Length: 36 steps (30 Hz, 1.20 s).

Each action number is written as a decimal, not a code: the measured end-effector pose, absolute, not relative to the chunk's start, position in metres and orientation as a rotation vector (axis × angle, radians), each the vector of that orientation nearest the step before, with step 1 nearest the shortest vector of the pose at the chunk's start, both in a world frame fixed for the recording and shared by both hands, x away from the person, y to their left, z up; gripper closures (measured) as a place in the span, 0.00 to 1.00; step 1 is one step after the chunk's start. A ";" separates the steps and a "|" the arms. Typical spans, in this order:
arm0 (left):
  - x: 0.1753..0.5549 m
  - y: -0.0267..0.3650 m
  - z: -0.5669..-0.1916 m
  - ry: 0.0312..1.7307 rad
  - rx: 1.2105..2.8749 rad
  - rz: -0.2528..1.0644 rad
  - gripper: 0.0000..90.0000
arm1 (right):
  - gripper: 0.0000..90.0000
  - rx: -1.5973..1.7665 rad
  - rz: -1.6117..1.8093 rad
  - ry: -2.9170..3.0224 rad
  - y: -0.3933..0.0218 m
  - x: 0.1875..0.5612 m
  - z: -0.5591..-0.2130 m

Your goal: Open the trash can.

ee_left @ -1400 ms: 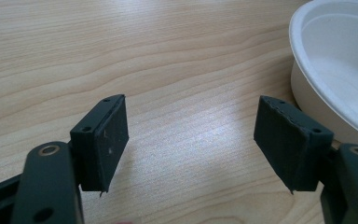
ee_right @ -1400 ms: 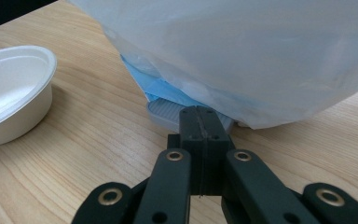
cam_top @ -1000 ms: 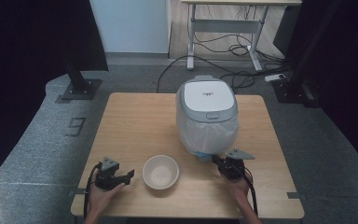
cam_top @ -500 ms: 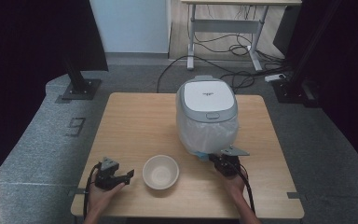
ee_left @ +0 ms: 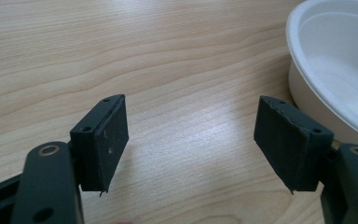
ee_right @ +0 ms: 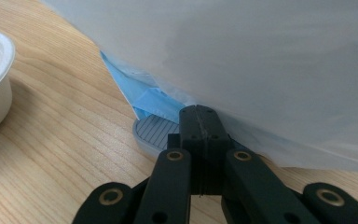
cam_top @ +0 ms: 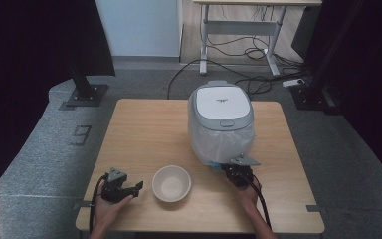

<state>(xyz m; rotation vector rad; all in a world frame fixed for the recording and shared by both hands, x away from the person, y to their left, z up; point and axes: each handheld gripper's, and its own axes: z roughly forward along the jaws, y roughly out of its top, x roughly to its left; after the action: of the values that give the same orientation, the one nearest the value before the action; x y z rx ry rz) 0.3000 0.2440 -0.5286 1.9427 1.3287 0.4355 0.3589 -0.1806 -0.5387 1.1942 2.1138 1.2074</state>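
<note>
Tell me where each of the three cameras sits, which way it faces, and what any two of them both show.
High view: above the person's side, looking forward and down on the table, rice cooker, bowl; both hands and forearms enter from below.
Left gripper view: on the left gripper, looking low across the wood between open jaws, bowl rim at right.
Right gripper view: on the right gripper, jaws shut at the cooker's base by a blue piece.
Shared: the bowl appears in all three.
</note>
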 end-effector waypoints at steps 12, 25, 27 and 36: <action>0.300 0.242 -0.529 1.326 1.950 0.428 0.29 | 1.00 1.222 1.217 2.101 -0.181 0.359 -0.541; 0.300 0.244 -0.528 1.331 1.933 0.422 0.29 | 1.00 1.257 1.192 2.143 -0.182 0.362 -0.547; 0.300 0.243 -0.529 1.331 1.932 0.421 0.29 | 1.00 1.267 1.190 2.153 -0.182 0.362 -0.548; 0.299 0.244 -0.528 1.330 1.926 0.415 0.29 | 0.99 1.271 1.192 2.155 -0.182 0.362 -0.548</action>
<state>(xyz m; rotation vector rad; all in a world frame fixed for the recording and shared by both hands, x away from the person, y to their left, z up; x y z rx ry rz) 0.2992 0.2437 -0.5276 1.9255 1.3298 0.4151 0.3623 -0.1822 -0.5483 1.2705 2.1552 1.1918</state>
